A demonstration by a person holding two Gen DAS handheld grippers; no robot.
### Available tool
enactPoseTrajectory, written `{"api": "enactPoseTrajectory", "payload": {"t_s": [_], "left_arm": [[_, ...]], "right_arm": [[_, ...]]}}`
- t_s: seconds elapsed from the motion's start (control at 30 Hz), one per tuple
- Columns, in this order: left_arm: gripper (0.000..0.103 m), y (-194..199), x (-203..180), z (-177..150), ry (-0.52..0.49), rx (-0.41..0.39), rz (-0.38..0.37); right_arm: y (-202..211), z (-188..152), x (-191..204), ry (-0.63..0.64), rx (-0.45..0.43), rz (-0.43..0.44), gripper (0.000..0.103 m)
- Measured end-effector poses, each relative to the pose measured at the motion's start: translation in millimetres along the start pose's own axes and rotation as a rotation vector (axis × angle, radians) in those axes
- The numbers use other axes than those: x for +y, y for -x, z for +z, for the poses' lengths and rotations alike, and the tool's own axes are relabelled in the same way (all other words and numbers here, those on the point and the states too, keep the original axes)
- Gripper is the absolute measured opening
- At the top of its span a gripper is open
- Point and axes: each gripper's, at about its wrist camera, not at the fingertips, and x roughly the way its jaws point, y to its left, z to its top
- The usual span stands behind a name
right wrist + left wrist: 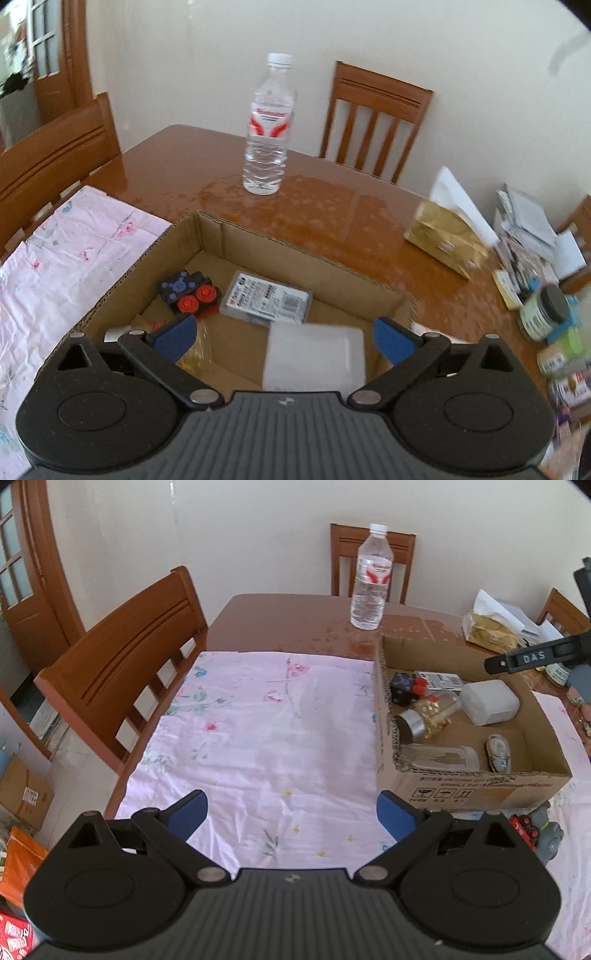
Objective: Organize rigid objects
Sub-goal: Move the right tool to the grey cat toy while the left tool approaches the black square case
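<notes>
- The table [295, 616] is spread with a pink cloth [258, 738], on which nothing is seen between the left claw's fingers.
- The cardboard box [476, 786] stands on the cloth's right edge and is already part filled: a white plastic case [489, 701], two jars, a dark toy block [188, 291], a flat packet [267, 297].
- A water bottle [371, 578] is left upright beyond the box.
- A grey toy [546, 834] lies outside, just beside the box; sorting is judged nearly done.
- The left claw [291, 812] is held apart and empty.
- The right claw [284, 334] is spread over the box, with nothing gripped.
</notes>
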Motion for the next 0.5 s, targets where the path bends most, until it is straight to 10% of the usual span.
{"api": "enactPoseTrajectory", "payload": {"t_s": [0.5], "left_arm": [[0.098, 1, -3, -12, -0.075, 0.006, -0.052]], "right_arm": [[60, -90, -2, -0.211, 0.051, -0.074, 0.103]]}}
